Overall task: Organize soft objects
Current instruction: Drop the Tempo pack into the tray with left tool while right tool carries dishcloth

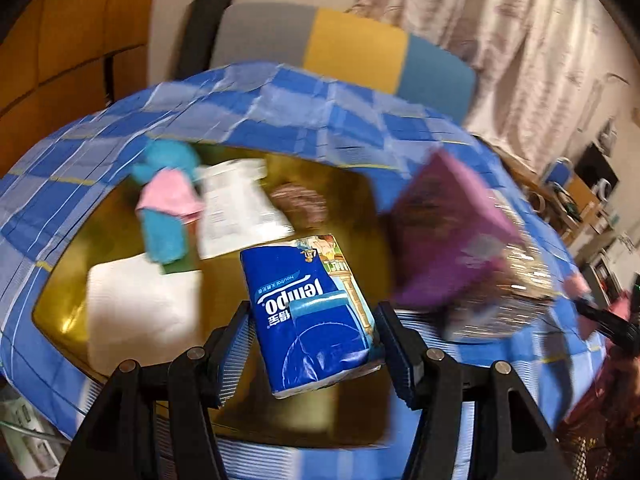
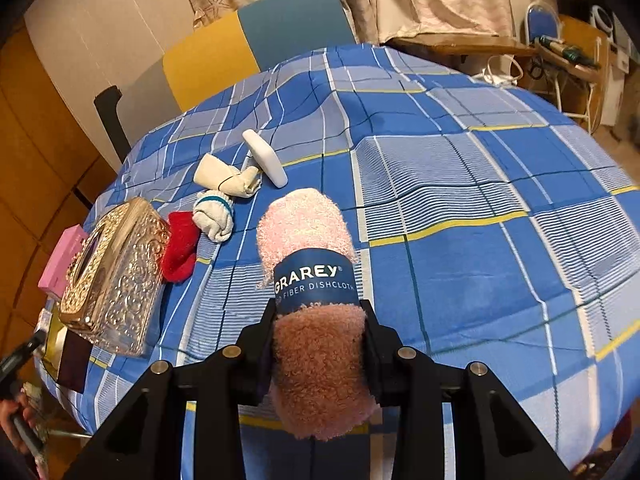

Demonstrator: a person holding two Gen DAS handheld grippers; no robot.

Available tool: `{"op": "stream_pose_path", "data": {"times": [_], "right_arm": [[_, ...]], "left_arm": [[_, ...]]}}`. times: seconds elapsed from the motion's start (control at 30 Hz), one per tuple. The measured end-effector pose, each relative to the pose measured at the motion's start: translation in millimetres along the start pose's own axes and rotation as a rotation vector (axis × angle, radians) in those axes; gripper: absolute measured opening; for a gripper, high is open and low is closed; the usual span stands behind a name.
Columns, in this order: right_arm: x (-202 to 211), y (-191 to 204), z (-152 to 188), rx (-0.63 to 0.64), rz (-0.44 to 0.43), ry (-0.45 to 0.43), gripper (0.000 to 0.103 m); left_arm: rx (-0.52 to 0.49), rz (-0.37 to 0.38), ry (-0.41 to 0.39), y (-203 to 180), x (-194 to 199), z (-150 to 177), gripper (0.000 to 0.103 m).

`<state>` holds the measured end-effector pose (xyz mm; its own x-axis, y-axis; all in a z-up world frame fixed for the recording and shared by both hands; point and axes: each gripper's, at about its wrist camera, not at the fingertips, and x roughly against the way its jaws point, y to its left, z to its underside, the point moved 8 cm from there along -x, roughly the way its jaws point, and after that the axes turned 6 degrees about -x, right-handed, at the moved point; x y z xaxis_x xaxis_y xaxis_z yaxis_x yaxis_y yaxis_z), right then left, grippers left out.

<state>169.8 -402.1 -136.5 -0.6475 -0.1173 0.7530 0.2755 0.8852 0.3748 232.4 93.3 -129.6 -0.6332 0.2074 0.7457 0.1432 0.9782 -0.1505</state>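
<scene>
My left gripper is shut on a blue Tempo tissue pack and holds it above a gold tray. In the tray lie a white folded cloth, a blue and pink cloth bundle and a white packet. My right gripper is shut on a pink rolled dishcloth with a blue paper band, held above the checked tablecloth. On the cloth to the left lie a red sock, a white rolled sock, a cream sock and a white pad.
A purple tissue box with a clear ornate holder stands right of the tray; the holder also shows in the right wrist view, beside a pink box. A yellow and blue chair stands behind the table. Curtains and a cluttered shelf are at the far right.
</scene>
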Motion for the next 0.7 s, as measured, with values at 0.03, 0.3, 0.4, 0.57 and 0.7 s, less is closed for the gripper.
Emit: {"op": "stream_pose_path", "data": {"times": [0.03, 0.3, 0.4, 0.57, 0.7], "right_arm": [[4, 3, 1, 0.005, 0.004, -0.005, 0.037], [37, 44, 3, 0.052, 0.006, -0.068, 0.037], [47, 65, 5, 0.05, -0.02, -0.092, 0.037], [61, 111, 9, 0.077, -0.078, -0.113, 0.037], [76, 157, 13, 0.137, -0.129, -0.132, 0.037]], "left_arm": [[0.009, -0.013, 0.012, 9, -4, 2, 0.061], [0.045, -0.111, 0.079, 84, -22, 20, 0.061], [0.044, -0.173, 0.071, 106, -21, 20, 0.063], [0.078, -0.244, 0.025, 134, -7, 23, 0.063], [0.147, -0.219, -0.057, 143, 16, 23, 0.067]]}}
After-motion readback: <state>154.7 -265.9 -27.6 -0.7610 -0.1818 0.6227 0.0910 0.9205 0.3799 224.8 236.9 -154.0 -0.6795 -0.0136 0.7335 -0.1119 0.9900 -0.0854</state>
